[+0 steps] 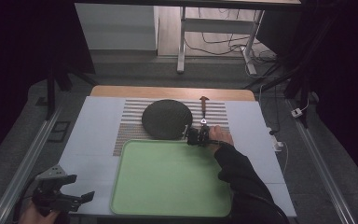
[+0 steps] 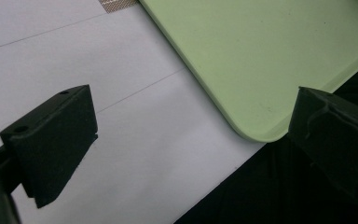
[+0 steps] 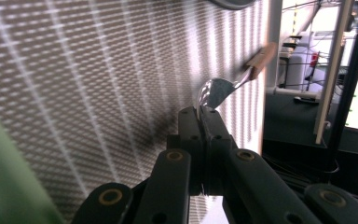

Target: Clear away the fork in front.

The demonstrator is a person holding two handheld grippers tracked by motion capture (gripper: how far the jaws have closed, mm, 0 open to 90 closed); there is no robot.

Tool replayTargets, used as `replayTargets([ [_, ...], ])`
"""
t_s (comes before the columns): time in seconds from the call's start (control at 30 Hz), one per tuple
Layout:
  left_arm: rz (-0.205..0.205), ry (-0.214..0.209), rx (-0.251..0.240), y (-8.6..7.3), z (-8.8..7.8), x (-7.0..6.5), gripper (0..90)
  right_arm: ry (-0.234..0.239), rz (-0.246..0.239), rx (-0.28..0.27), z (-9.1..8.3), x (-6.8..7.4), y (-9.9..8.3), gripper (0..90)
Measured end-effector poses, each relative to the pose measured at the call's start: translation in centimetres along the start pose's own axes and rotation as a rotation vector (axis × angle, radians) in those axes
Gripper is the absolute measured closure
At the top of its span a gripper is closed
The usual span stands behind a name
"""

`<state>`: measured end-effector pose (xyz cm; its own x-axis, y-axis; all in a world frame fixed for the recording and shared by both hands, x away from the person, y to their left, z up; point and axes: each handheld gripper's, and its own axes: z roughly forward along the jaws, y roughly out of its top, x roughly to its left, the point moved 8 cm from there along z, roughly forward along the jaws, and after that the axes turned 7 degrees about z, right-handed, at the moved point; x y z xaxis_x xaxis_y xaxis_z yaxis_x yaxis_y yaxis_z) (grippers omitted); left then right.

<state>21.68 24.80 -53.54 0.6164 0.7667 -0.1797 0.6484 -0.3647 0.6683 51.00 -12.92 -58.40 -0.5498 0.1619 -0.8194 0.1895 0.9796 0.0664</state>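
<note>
Black-sleeved, the right forearm reaches across the green tray [image 1: 135, 196] while the right gripper [image 3: 200, 114] pinches the spoon [image 3: 216, 91], the left gripper [image 2: 186, 140] gaping.

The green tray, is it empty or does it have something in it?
Empty: the green tray shows bare in the high view; the spoon sits outside it.

The near edge of the spoon's [image 3: 216, 93] bowl is covered by the closed jaws of the right gripper [image 3: 201, 111], so how deep the grip reaches cannot be judged. Beyond the jaws, the wooden handle [image 3: 261, 59] is blurred. In the high view the spoon's bowl is hidden behind the right gripper. The green tray [image 2: 261, 51], seen between the spread jaws of the left gripper [image 2: 191, 126], is cut off by the upper and right edges.
</note>
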Motion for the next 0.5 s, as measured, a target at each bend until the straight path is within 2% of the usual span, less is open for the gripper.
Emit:
replayTargets([
  [0.13,0.001,0.0,0.0,0.0,0.0,0.0,1.2,0.003,0.037,-0.003,-0.6,-0.7,-0.1,89.7],
  [0.17,0.001,0.001,0.0,0.0,0.0,0.0,1.2,0.035,0.04,-0.003,-0.8,-0.6,-0.2,89.7],
  [0.2,0.001,0.0,0.0,0.0,0.0,0.0,1.2,0.035,0.04,-0.003,-0.8,-0.6,-0.2,89.7],
  [0.23,0.001,0.002,0.0,0.0,0.0,0.0,1.2,0.013,0.052,-0.021,-1.0,-0.9,-0.3,89.7],
  [0.3,0.001,0.002,0.0,0.0,0.0,0.0,1.2,0.012,0.042,-0.008,-1.4,-1.1,-0.4,89.7],
  [0.37,0.001,0.002,0.0,0.0,0.0,0.0,1.2,0.019,0.051,-0.02,-1.8,-1.3,-0.5,89.8],
  [0.4,0.002,0.003,0.0,0.0,0.0,0.0,1.2,0.069,0.069,-0.035,-2.4,-1.4,-0.6,89.8],
  [0.47,0.004,0.005,-0.001,0.0,0.0,0.0,1.2,0.068,0.084,-0.044,-2.9,-1.6,-0.7,89.8],
  [0.5,0.004,0.004,-0.001,0.0,0.0,0.0,1.1,0.039,0.086,-0.05,-3.3,-1.9,-0.7,89.8],
])
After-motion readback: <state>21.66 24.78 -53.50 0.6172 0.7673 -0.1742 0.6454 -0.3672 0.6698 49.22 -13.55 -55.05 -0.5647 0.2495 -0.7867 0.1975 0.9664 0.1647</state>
